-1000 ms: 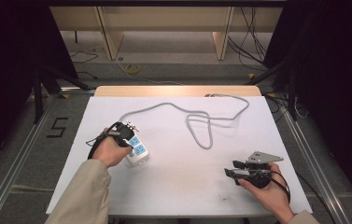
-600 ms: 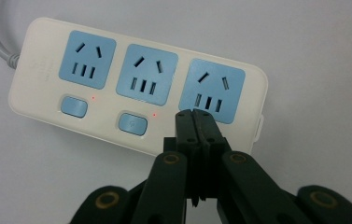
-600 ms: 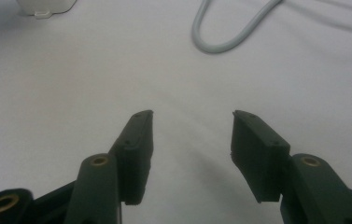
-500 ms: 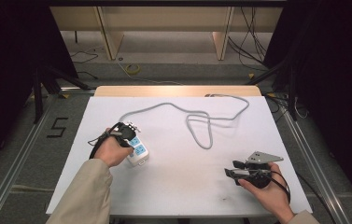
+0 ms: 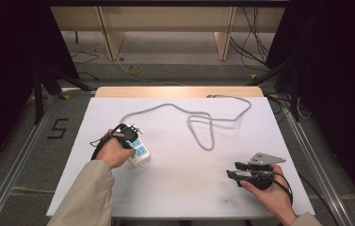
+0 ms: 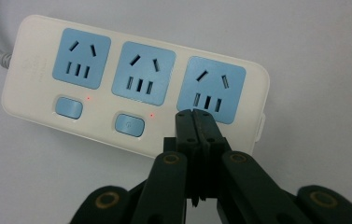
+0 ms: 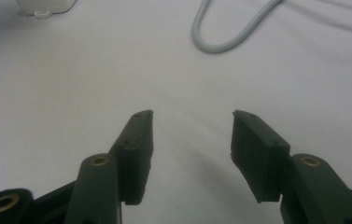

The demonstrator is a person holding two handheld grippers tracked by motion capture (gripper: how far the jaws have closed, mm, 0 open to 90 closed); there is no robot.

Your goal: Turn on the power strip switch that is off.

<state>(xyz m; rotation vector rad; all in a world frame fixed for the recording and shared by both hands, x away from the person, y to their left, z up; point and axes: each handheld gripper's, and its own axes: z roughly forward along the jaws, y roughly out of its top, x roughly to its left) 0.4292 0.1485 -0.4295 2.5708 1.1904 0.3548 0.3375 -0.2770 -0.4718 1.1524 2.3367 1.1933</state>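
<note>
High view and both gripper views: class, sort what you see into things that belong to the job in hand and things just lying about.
In the job:
power strip
its switch
left gripper, fingers shut, tips at the strip
strip's cable

Lying about:
right gripper, open over bare table
yellow cable on the floor
wooden shelf

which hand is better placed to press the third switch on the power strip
Left. The left gripper, jaws shut, sits right over the power strip at its third outlet. The right gripper, jaws open, rests over bare table, well away from the strip.
</note>
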